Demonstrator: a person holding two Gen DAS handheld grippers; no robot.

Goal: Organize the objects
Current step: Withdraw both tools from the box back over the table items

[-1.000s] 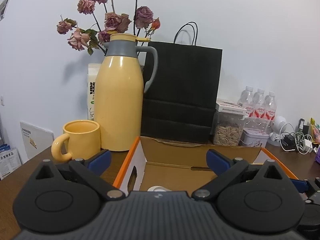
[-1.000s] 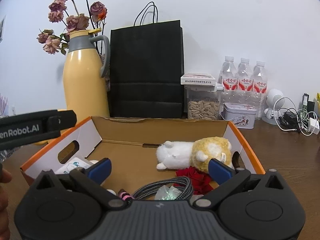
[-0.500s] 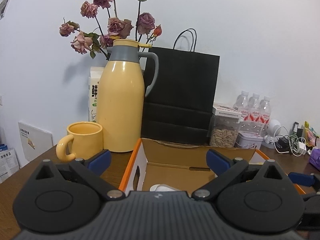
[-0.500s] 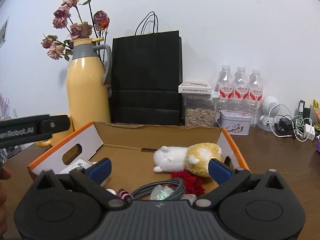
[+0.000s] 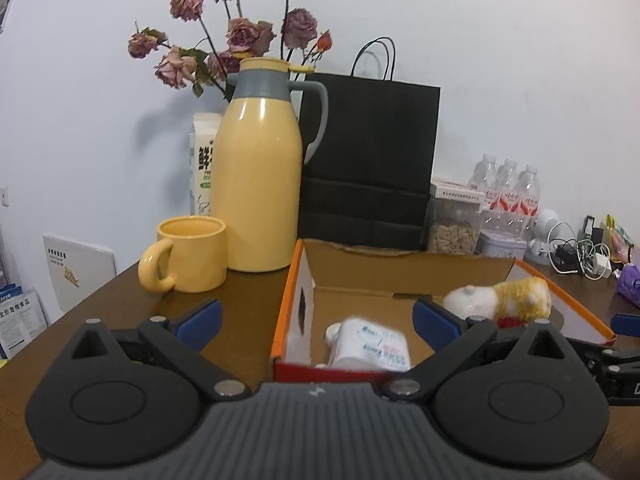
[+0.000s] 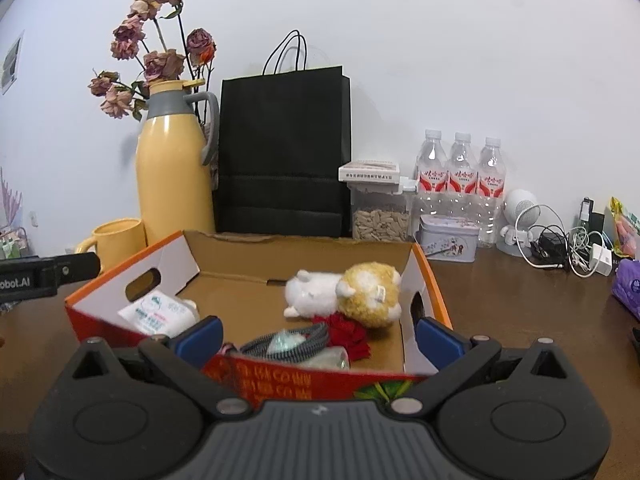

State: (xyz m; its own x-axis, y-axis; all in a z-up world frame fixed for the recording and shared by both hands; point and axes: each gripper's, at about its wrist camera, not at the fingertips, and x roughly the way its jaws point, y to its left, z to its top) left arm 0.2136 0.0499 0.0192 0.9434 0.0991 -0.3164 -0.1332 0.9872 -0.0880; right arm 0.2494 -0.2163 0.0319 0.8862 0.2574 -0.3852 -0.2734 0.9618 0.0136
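Saw both grippers spread wide and empty, left gripper (image 5: pixel 316 322) and right gripper (image 6: pixel 318 340) low in their frames before the cardboard box (image 6: pixel 434 286), with plush toy (image 6: pixel 352 290), white packet (image 6: pixel 160 312), braided cable (image 6: pixel 288 338) and red flower (image 6: pixel 346 330) lying inside at centre frame. Judged risks: snagging the cable loop on the other things when lifting; bumping the near box wall; knocking the yellow mug (image 5: pixel 192 254) or yellow thermos (image 5: pixel 256 184) at left. Read only "obot.AI" at the left edge of the right view; could not read the box front and bottle labels.

both claws have drawn back and risen from the cardboard box (image 6: pixel 428 280); its red near wall and the plush toy (image 5: pixel 500 300) now show.
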